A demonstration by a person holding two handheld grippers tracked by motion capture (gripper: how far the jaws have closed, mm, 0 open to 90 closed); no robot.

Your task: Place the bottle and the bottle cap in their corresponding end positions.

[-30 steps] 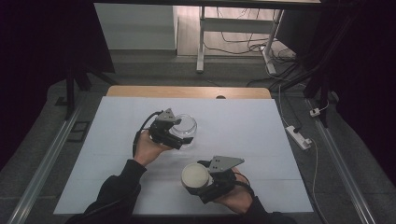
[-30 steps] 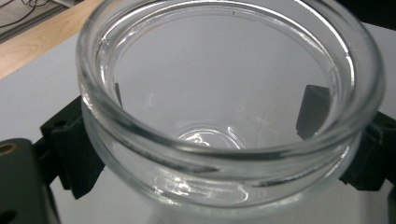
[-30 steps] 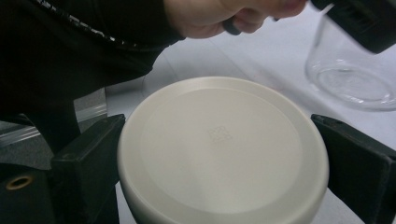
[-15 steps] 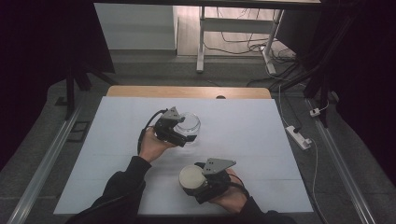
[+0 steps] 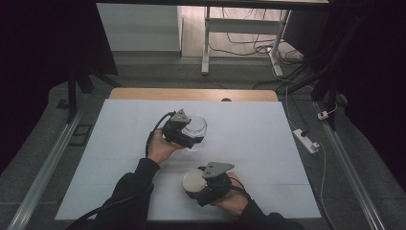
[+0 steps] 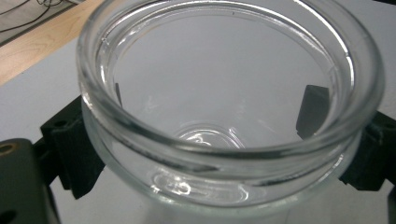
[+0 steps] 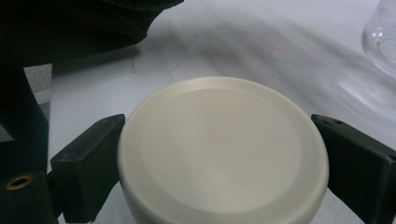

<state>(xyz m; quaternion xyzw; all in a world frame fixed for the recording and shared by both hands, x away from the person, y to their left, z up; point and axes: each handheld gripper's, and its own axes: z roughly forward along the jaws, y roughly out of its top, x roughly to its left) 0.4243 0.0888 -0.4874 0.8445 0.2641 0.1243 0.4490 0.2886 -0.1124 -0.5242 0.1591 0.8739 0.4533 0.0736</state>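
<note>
We are holding the clear, round, wide-mouthed glass jar (image 6: pixel 224 126) in the left gripper (image 5: pixel 184 135), whose black jaws are clamping the jar wall from both sides just below the thick rim. The jar is standing near the middle of the white table (image 5: pixel 249 129), slightly toward the far edge, with its mouth open and nothing visible inside.

We are gripping the cream-coloured, round, flat-topped lid (image 7: pixel 222 149) in the right gripper (image 5: pixel 203 184), both jaws pressing against its edge. The lid is sitting close to the near edge of the table, apart from the jar.

We judge the step in hand to be the capping of the jar: both parts are secured, but not yet joined. The next move calls for lifting the lid, carrying it toward the jar mouth, levelling it over the rim and seating it while the left gripper is steadying the jar.
</note>
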